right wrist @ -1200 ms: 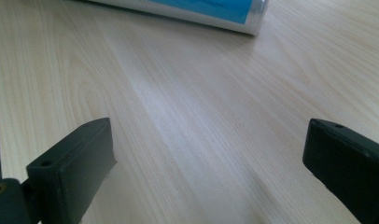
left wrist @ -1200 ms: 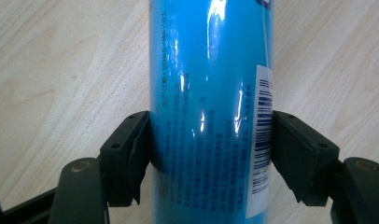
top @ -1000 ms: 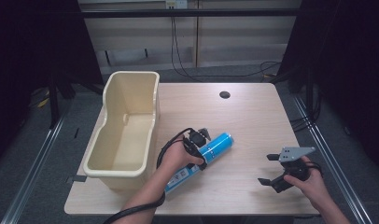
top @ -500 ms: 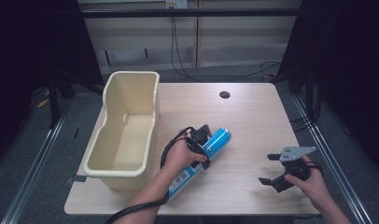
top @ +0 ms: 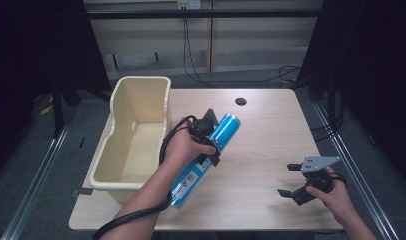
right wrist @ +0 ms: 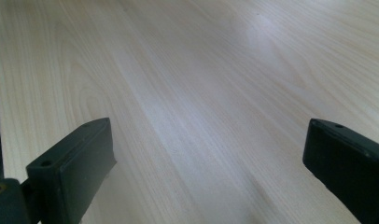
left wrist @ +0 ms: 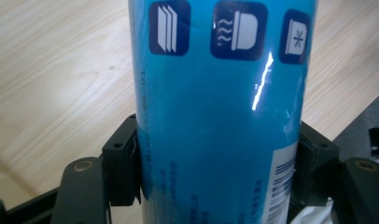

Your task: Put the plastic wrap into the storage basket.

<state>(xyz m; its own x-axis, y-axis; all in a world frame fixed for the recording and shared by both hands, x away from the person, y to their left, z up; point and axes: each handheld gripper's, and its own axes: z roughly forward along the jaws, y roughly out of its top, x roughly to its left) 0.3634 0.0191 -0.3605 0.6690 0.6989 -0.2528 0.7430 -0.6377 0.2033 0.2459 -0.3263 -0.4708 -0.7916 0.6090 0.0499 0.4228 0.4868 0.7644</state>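
The left gripper (top: 211, 142) is clamped on the blue cylinder (top: 206, 160), its fingers (left wrist: 124, 161) pressed against both sides of the tube near mid-length. The cylinder is tilted, its far cap raised above the surface (top: 261, 130) and its near end low toward the front edge, just beside the cream bin (top: 141, 100). The step in hand appears to be the lift and carry — the tube is gripped and most likely bound for the bin on the left. The next move calls for raising the whole cylinder high enough to clear the bin's near wall, swinging it left over the opening, and aligning its long axis with the bin's length before release; a long tube held at mid-length may pivot in the grip, so the clamp should stay firm until the tube is inside. The right gripper (top: 303, 180) rests near the surface at the right — fingers (right wrist: 71, 163) spread wide, nothing between them.
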